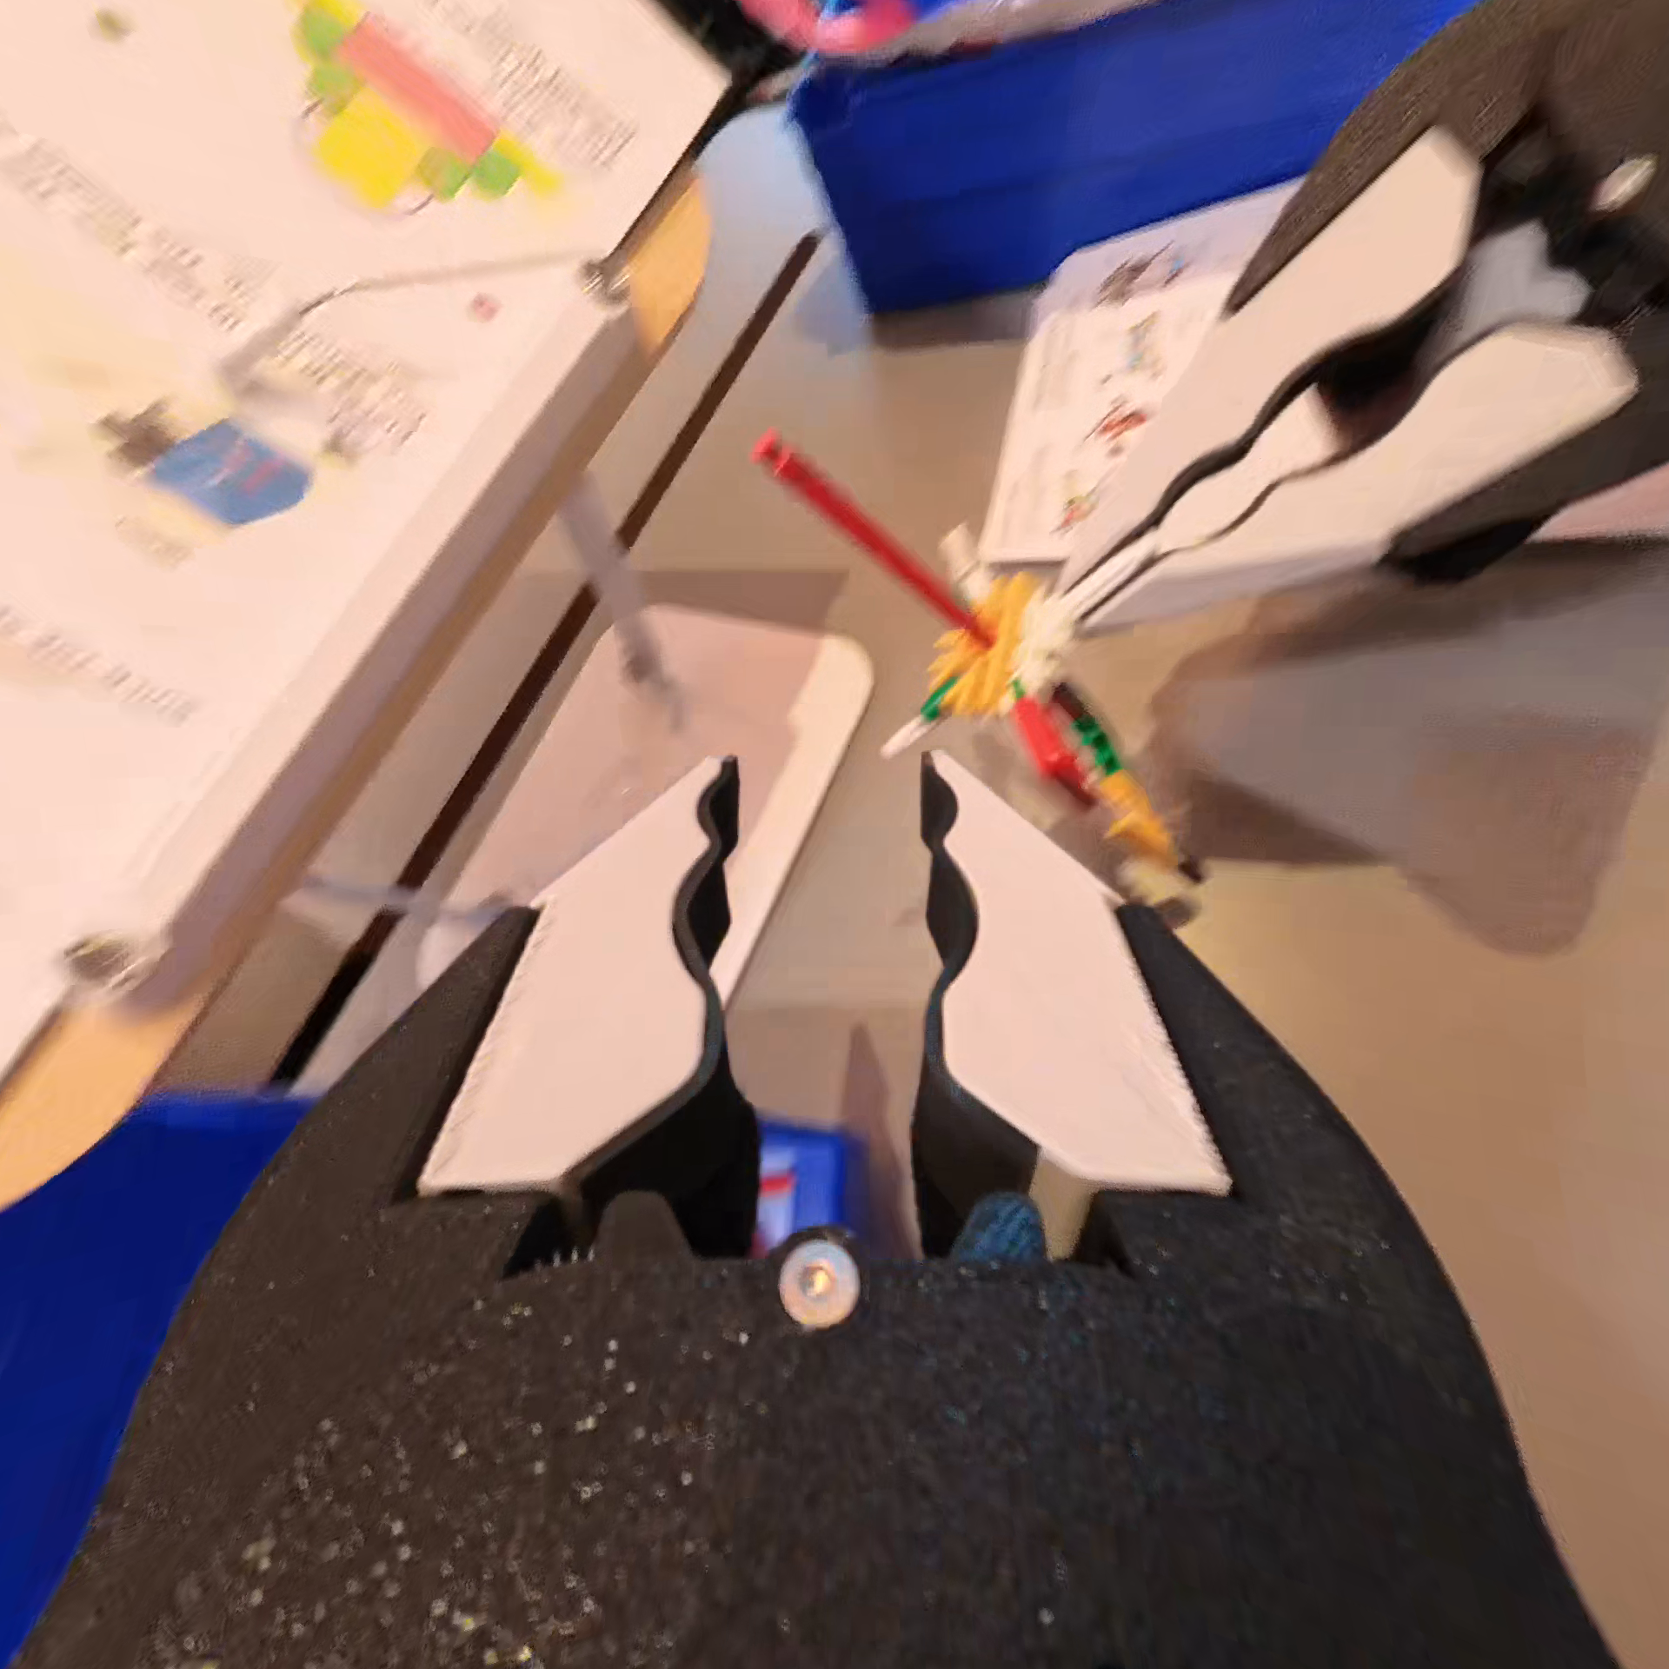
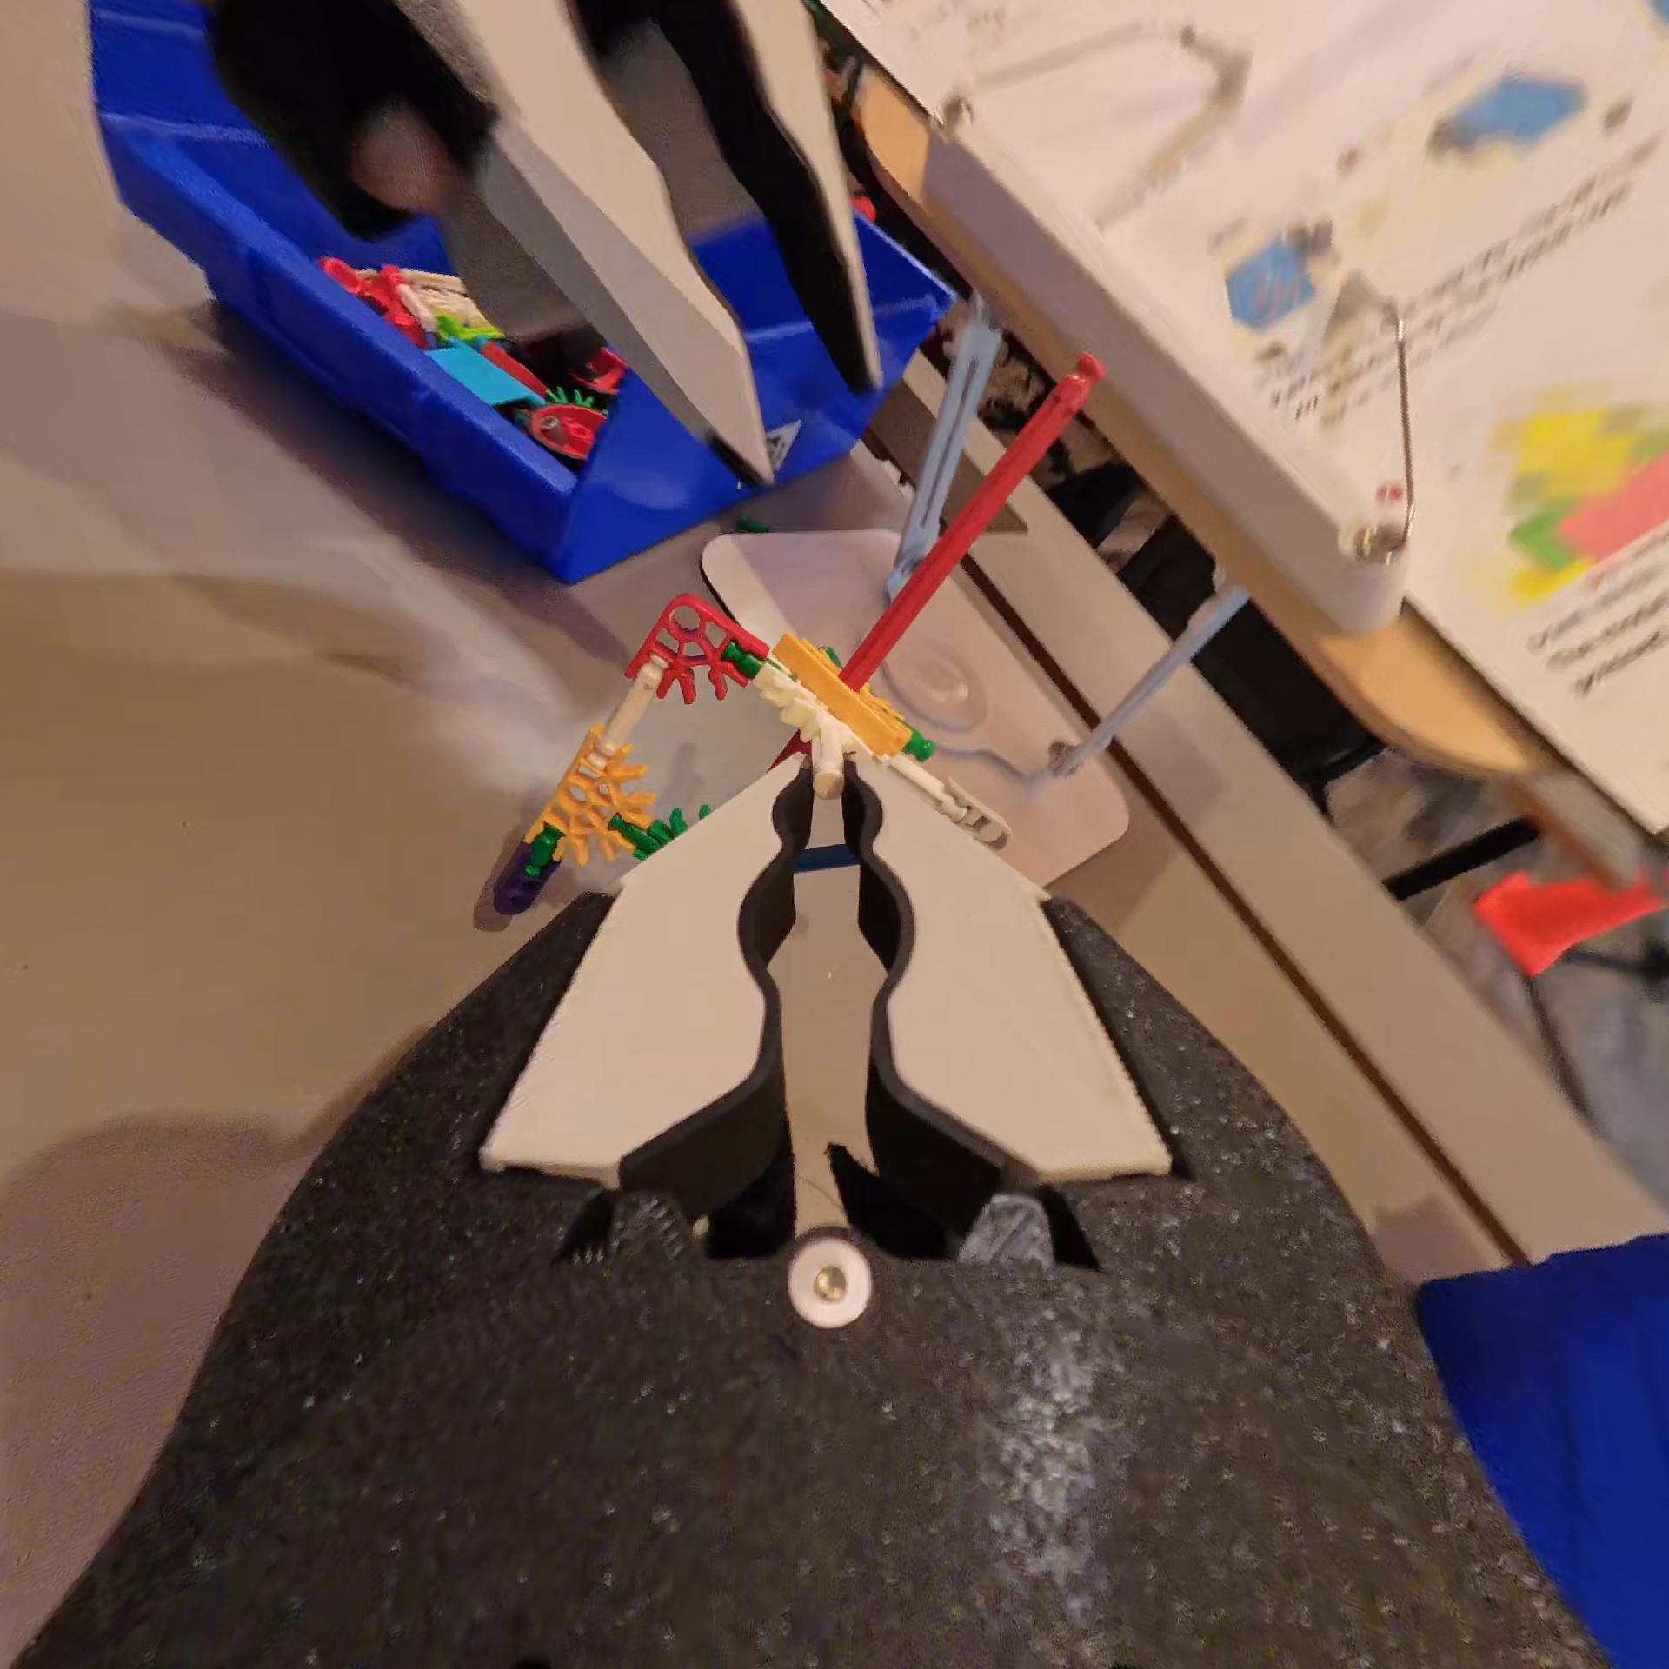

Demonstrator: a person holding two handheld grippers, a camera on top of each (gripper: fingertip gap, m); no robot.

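A small construction-toy model [image 2: 695, 659] of red, yellow, white, green and purple pieces hangs just above the beige table [image 2: 226, 813], with a long red rod [image 2: 975, 524] sticking out of it. My right gripper [image 2: 826, 775] is shut on a short white rod stub [image 2: 826, 784] of the model. The left wrist view shows the same grasp, my right gripper [image 1: 1079, 614] pinching the model [image 1: 993, 650] at its white connector. My left gripper [image 1: 829, 766] is open and empty, a short way in front of the model. It also shows in the right wrist view [image 2: 813, 424], above the blue bin.
A blue bin [image 2: 632, 506] of loose toy pieces stands behind the model. A tilted instruction board [image 2: 1264, 226] on a wire stand with a white base plate [image 2: 1039, 768] is close by. A picture sheet [image 1: 1111, 406] and another blue bin [image 1: 993, 181] lie farther off. My hands' fingertips stand some 8 cm from each other.
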